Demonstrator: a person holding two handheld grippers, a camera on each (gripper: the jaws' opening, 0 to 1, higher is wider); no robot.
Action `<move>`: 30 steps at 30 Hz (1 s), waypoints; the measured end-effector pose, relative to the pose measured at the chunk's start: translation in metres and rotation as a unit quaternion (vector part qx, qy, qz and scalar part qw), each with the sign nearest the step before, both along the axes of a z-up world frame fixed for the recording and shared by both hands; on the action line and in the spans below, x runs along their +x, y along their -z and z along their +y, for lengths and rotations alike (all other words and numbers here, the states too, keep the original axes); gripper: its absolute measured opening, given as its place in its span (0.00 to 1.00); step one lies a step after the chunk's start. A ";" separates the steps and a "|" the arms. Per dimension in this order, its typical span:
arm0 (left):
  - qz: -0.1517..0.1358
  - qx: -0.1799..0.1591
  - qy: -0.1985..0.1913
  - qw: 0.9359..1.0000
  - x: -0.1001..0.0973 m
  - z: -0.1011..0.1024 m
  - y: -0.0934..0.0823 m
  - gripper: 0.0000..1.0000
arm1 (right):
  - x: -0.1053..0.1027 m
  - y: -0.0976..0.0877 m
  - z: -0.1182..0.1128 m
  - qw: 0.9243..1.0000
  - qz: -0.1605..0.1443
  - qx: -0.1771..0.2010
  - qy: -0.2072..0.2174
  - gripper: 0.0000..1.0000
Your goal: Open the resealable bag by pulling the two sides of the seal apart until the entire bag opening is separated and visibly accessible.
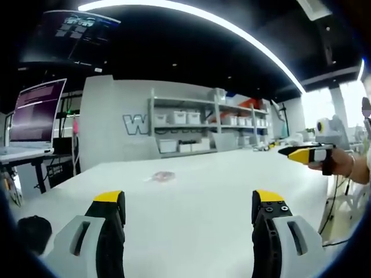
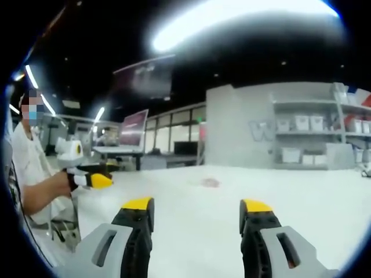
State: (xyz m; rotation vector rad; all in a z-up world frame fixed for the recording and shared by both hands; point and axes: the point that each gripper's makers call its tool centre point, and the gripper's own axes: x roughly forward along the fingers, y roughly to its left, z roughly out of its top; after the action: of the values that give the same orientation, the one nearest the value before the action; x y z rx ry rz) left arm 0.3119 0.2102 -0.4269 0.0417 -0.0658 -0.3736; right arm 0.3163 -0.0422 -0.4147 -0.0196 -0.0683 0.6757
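Fingers of the left gripper (image 1: 188, 217) are spread wide, nothing held; the resealable bag (image 1: 163, 176) is seen lying flat mid-worktop (image 1: 232, 185), straight ahead, well apart. The right gripper (image 2: 197, 223), likewise open and empty, is judged about equally far; its axis cannot be told.

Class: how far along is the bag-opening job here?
Nothing looks done yet. The bag lies alone out on the white table, its seal too small to judge. The left gripper and right gripper are open, holding nothing. Left: reach the bag, grip both sides, pull apart.
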 end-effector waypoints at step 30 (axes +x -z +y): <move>0.001 -0.010 -0.005 1.000 0.000 0.003 0.004 0.87 | 0.029 -0.010 0.007 1.000 0.000 -0.004 0.009 0.51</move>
State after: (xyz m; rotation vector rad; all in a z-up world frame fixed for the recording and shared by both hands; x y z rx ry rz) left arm 0.3123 0.2134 -0.4306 0.0212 -0.0666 -0.3628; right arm 0.3457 -0.0349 -0.4052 -0.0285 -0.0659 0.6575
